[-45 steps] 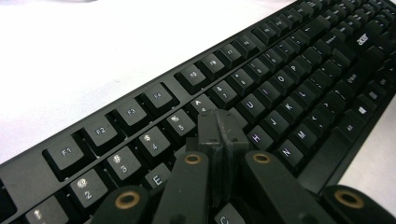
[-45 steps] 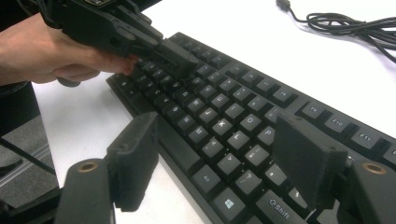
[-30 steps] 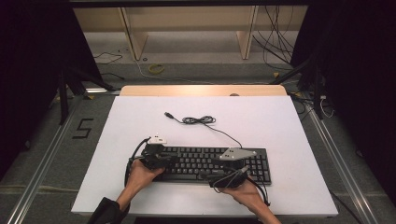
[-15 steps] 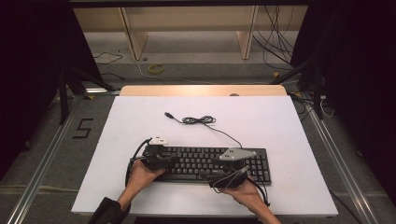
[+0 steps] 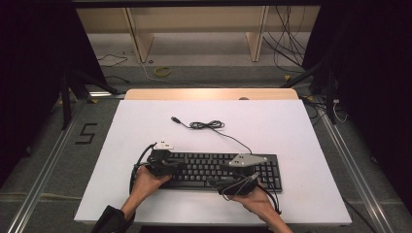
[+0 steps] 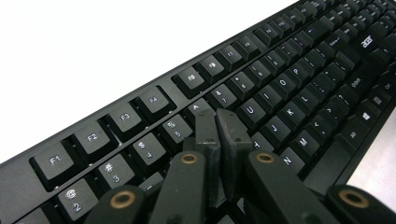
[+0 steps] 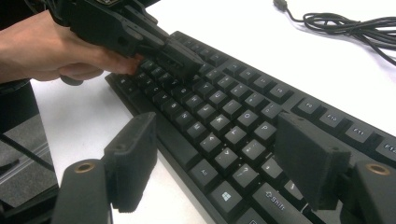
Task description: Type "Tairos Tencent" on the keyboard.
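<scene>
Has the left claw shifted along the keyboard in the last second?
No. The left claw sits at the same left end of the keyboard, equally far from the coiled cable as before.

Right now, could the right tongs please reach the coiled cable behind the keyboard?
Probably yes: the right tongs hover open over the keyboard, and bare table lies between it and the cable; nothing blocks the way.

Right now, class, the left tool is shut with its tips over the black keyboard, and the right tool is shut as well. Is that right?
Not quite. The right tool is open: the right gripper view shows its jaws wide apart above the keyboard. The left tool is indeed shut over the keys.
</scene>
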`<state>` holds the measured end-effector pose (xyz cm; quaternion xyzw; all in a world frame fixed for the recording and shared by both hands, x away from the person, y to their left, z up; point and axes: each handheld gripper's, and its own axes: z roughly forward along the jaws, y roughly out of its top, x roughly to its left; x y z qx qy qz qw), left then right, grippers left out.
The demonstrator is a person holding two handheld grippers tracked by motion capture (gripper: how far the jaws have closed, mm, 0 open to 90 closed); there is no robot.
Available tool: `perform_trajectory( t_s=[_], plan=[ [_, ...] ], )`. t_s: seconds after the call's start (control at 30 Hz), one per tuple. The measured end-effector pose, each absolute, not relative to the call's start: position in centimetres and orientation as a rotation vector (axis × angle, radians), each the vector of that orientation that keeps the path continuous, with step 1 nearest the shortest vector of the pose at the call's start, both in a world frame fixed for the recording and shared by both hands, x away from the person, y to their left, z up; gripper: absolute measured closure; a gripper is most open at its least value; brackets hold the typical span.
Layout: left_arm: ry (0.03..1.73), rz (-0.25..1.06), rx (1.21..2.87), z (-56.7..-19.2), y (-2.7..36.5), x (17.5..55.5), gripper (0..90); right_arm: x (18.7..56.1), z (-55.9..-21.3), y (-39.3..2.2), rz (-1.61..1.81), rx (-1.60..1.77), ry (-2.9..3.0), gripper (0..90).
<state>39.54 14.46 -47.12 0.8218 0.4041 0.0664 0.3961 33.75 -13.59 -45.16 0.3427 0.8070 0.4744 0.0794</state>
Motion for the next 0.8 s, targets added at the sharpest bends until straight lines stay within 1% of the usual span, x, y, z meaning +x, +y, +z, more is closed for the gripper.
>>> perform_trajectory(
  t_s=[0.37,0.6,0.8],
  plan=[
    [1.023,0.155,2.048,-46.6,14.7,39.4,83.2,33.8,-45.1,-13.6,1.419,1.027,2.412,31.0],
    [1.014,0.138,2.042,-46.2,15.0,39.3,77.5,33.9,-45.1,-13.8,1.42,1.029,2.407,31.0],
    [0.998,0.104,2.012,-45.8,15.4,39.0,69.0,33.9,-45.1,-14.0,1.423,1.035,2.4,31.0]
  ],
)
